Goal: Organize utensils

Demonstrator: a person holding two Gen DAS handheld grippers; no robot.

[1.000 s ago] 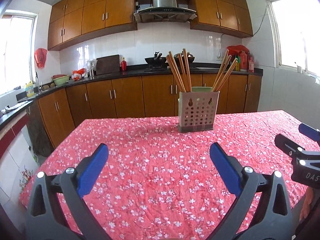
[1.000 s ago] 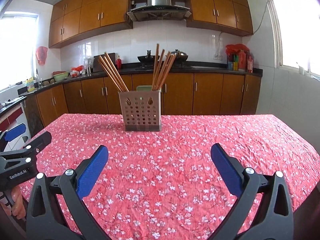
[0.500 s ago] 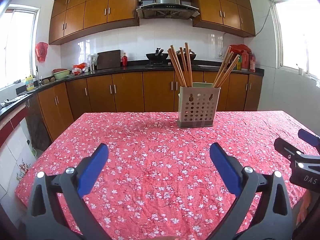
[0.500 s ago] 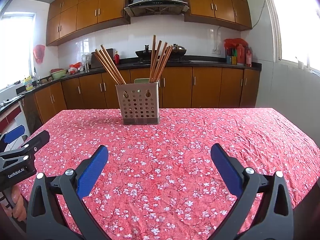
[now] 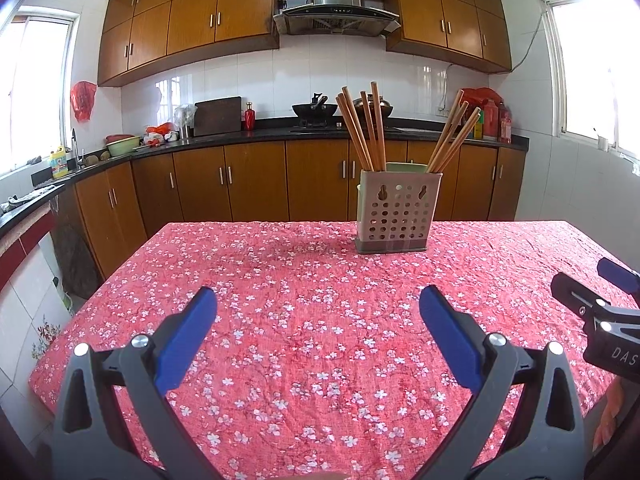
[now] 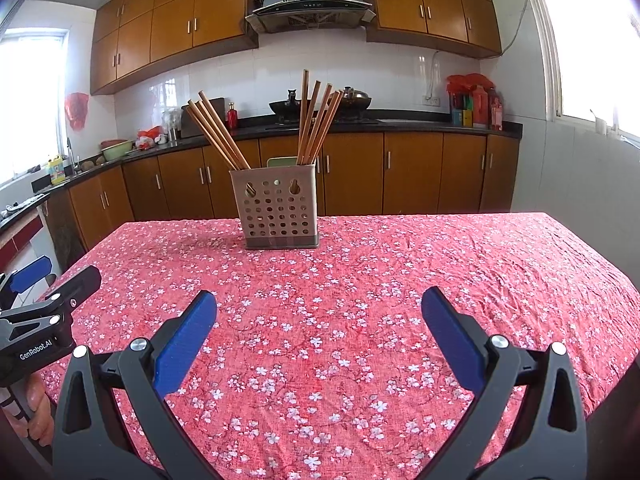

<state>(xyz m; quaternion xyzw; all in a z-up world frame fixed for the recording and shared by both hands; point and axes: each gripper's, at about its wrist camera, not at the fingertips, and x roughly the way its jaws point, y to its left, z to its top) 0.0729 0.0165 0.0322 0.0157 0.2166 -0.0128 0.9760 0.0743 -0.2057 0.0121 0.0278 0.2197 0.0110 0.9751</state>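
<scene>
A beige perforated utensil holder (image 5: pixel 398 212) (image 6: pixel 278 210) stands upright on the red floral tablecloth (image 5: pixel 312 288) (image 6: pixel 380 280), toward the table's far side. Two bunches of wooden chopsticks (image 5: pixel 362 128) (image 6: pixel 316 118) lean out of it, one to each side. My left gripper (image 5: pixel 318 312) hovers open over the near part of the table, well short of the holder, nothing between its blue pads. My right gripper (image 6: pixel 319 312) is likewise open and empty. Each gripper shows at the edge of the other's view, the right gripper (image 5: pixel 600 320) and the left gripper (image 6: pixel 40 312).
Brown kitchen cabinets (image 5: pixel 240 184) and a black counter (image 5: pixel 260 132) run behind the table. A wok (image 5: pixel 314 110) sits under the range hood (image 5: pixel 336 12). A person's hand (image 6: pixel 28 412) holds the left gripper. The table's left edge drops to a tiled floor (image 5: pixel 32 320).
Both views have tilted upward slightly, so the holder sits a little lower in frame and the far table edge is clearer. Both grippers stay open and nothing on the table moved.
</scene>
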